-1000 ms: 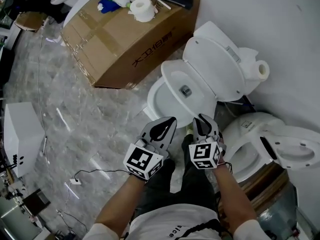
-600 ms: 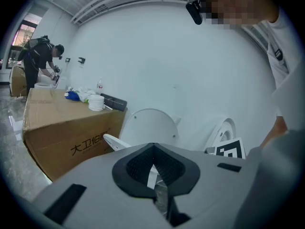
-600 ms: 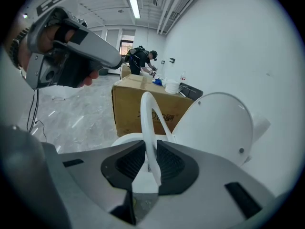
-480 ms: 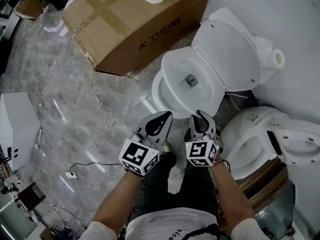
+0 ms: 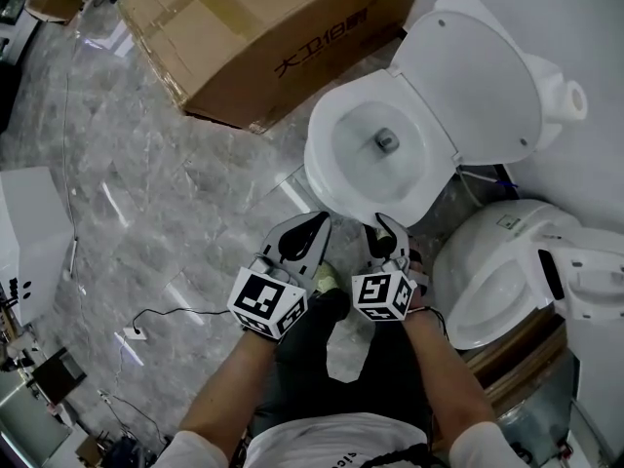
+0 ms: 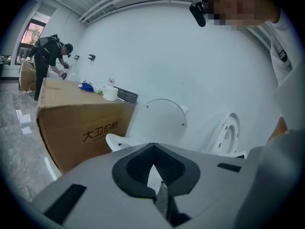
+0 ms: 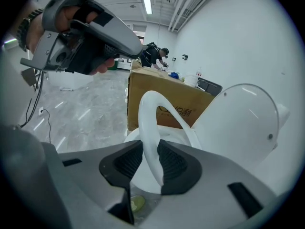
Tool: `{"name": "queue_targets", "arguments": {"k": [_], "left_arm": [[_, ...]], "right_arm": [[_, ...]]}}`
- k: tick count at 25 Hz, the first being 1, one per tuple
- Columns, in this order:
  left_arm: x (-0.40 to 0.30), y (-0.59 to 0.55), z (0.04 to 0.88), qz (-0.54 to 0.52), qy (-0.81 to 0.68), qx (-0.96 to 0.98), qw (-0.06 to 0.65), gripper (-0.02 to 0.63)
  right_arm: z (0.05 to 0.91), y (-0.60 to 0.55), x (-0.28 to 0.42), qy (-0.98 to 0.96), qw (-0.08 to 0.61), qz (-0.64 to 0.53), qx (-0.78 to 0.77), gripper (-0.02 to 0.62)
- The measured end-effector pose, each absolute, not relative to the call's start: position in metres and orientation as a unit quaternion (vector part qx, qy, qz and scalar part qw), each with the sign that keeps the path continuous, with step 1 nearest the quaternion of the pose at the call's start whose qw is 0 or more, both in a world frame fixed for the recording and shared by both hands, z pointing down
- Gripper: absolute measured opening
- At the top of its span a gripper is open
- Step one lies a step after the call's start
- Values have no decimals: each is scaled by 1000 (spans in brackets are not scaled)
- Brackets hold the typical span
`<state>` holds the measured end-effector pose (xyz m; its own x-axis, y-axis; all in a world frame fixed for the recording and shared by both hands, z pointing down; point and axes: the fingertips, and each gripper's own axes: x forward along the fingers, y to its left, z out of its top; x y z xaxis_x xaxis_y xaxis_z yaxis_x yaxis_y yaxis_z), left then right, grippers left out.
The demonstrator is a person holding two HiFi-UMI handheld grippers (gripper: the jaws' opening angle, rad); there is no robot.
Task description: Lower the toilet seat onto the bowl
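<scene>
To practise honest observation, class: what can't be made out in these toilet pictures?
Pad contact: right gripper view; the right hand-held gripper has just been opening with the seat between its jaws, no gap visible.
Toilet bowl: left gripper view, mostly behind the left hand-held gripper.
Cardboard box top: head view, cut by upper edge.

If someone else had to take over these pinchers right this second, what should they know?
Right gripper: the jaws have just been opening, with the front rim of the toilet seat between them. The pads look to be touching both of its sides.
Left gripper: jaws shut, nothing in them, held beside the right one.
Things: the seat looks partway down, arching up above the bowl. The lid is raised behind it.
Done: the seat is gripped at its front.
Left: lower it until it lies flat on the bowl, then let go.
</scene>
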<state>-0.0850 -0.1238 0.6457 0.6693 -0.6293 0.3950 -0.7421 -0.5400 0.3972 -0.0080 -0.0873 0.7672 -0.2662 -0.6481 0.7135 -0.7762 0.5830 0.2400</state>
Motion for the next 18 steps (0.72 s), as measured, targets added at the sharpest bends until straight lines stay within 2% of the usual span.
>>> {"name": "queue_targets", "arguments": {"k": [18], "left_arm": [[-114,-110,746,114,-423,858,268,11]], "right_arm": [[884,-59,-50,-803,444,37,396,137]]}}
